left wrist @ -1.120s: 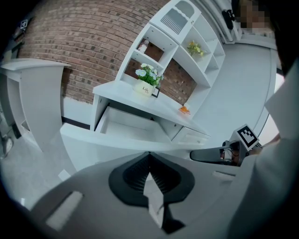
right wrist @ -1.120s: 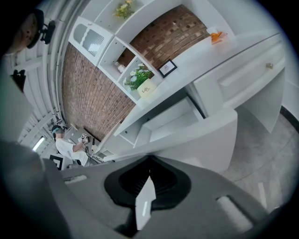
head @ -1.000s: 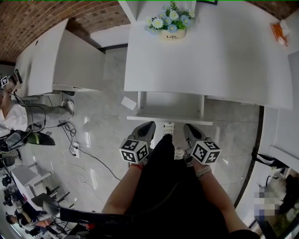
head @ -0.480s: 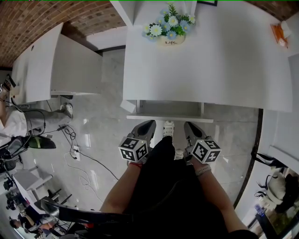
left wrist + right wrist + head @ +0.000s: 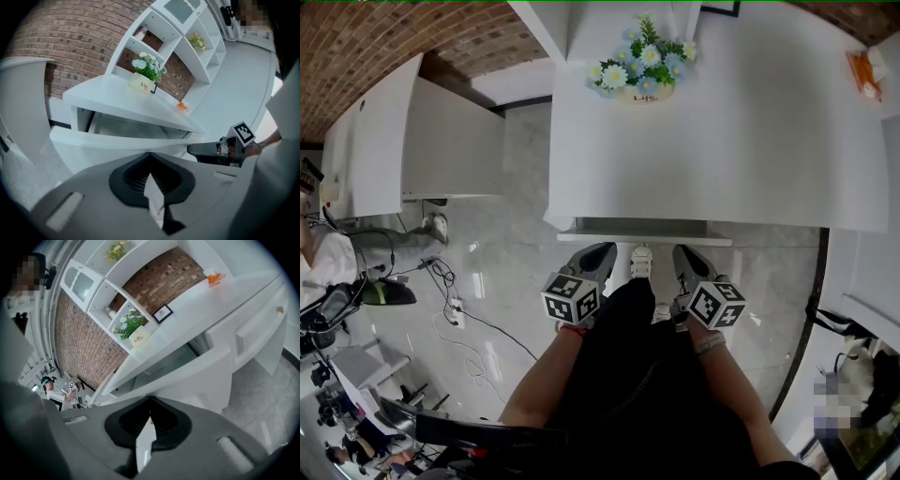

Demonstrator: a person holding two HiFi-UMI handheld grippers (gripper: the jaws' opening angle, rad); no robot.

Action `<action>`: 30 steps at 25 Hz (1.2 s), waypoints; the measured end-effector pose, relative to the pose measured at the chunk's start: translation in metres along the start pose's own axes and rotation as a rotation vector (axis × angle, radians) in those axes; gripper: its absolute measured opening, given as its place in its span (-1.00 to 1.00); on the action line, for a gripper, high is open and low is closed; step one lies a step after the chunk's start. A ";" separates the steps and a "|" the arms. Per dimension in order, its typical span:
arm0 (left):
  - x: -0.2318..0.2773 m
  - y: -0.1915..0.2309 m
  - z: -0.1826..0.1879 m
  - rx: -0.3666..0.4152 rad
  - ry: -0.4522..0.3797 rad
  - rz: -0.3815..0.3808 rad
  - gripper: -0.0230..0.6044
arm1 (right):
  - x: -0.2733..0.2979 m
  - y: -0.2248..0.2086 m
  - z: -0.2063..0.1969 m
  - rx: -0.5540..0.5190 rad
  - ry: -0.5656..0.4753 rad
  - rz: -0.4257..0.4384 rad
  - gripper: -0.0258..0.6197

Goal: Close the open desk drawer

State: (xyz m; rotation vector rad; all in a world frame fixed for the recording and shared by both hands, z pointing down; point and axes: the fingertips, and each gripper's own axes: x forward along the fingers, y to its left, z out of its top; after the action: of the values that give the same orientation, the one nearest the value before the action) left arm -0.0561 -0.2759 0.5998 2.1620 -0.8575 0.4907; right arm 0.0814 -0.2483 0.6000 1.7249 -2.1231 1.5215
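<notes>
Head view, centre frame: drawer [image 5: 643, 240] projects only slightly from under the white worktop [image 5: 722, 122], its long front running left-right just above the left gripper [image 5: 602, 250] and right gripper [image 5: 682, 252], both equally near, fingers closed together on nothing; contact uncertain.

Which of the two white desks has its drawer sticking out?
The desk with the flower pot, straight ahead: its drawer juts slightly from the front edge. The other desk, at left, shows none.
</notes>
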 end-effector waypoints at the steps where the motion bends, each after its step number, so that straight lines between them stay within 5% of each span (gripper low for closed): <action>1: 0.002 0.001 0.001 0.003 0.005 -0.003 -0.92 | 0.002 0.000 0.002 0.000 -0.001 -0.002 -0.92; 30: 0.028 0.016 0.034 0.072 0.024 -0.024 -0.92 | 0.030 -0.004 0.036 0.015 -0.089 -0.047 -0.92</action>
State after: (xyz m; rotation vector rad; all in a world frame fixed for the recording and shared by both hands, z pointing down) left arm -0.0454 -0.3212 0.6020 2.2246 -0.8117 0.5418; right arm 0.0916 -0.2947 0.6000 1.8681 -2.0998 1.4796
